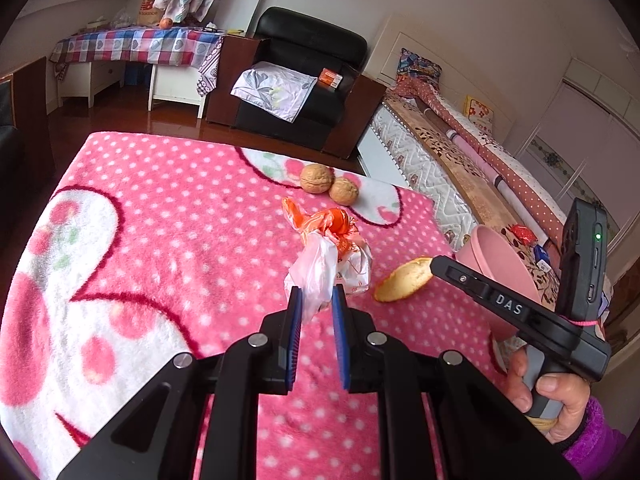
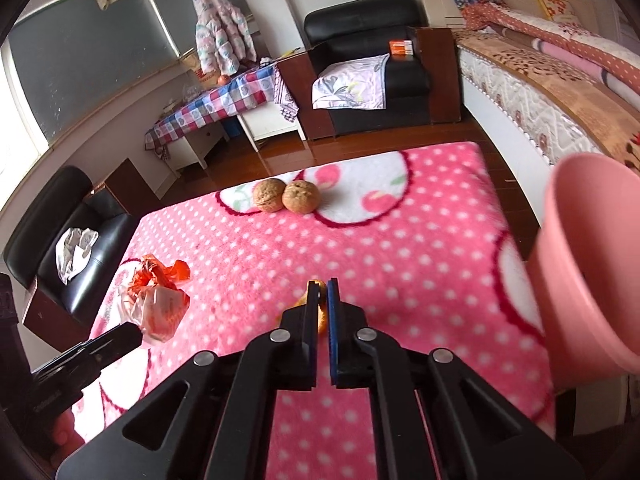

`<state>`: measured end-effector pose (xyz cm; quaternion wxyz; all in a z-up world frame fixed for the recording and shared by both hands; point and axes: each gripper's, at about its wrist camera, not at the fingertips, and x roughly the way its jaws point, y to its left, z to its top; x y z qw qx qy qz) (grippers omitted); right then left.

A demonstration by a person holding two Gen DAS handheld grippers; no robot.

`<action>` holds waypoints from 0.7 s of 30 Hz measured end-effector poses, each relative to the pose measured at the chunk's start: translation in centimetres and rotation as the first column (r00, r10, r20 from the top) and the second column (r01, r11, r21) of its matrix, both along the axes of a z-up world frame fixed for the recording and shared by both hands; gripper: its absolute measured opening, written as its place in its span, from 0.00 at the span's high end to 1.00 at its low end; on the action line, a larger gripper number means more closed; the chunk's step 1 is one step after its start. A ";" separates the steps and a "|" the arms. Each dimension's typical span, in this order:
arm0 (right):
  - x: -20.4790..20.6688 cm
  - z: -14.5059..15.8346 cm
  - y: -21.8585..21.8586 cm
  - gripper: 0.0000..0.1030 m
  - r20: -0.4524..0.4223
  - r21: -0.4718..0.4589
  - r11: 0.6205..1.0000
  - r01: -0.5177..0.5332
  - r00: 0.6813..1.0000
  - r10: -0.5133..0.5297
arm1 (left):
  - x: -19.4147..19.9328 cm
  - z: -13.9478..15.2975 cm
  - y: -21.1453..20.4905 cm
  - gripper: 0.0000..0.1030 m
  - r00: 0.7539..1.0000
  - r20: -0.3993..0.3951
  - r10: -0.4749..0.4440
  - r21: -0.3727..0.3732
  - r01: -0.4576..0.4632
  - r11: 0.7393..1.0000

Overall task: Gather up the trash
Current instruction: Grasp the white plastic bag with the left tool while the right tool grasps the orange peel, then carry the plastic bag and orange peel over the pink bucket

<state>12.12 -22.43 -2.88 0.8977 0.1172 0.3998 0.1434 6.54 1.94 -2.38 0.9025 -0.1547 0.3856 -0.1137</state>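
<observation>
A crumpled orange and white plastic bag lies on the pink dotted blanket. My left gripper has its jaws around the bag's white near end, a gap still showing on each side. The bag also shows in the right wrist view. My right gripper is shut on a piece of orange peel, seen from the side in the left wrist view. A pink bin stands at the blanket's right edge, close to the right gripper.
Two walnuts sit side by side at the far middle of the blanket, also in the right wrist view. A bed runs along the right. A black armchair stands beyond the far edge.
</observation>
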 end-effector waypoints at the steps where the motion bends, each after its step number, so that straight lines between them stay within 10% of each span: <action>1: -0.4 0.2 -0.5 0.96 0.004 0.005 1.000 0.005 1.000 -0.005 | -0.1 0.1 -0.4 0.86 1.000 0.001 -0.004 0.005 0.004 1.000; 21: -6.3 3.7 -7.5 0.96 0.117 0.079 0.991 0.105 0.987 -0.114 | -1.4 2.3 -7.8 0.86 0.993 0.029 -0.112 0.096 0.109 0.989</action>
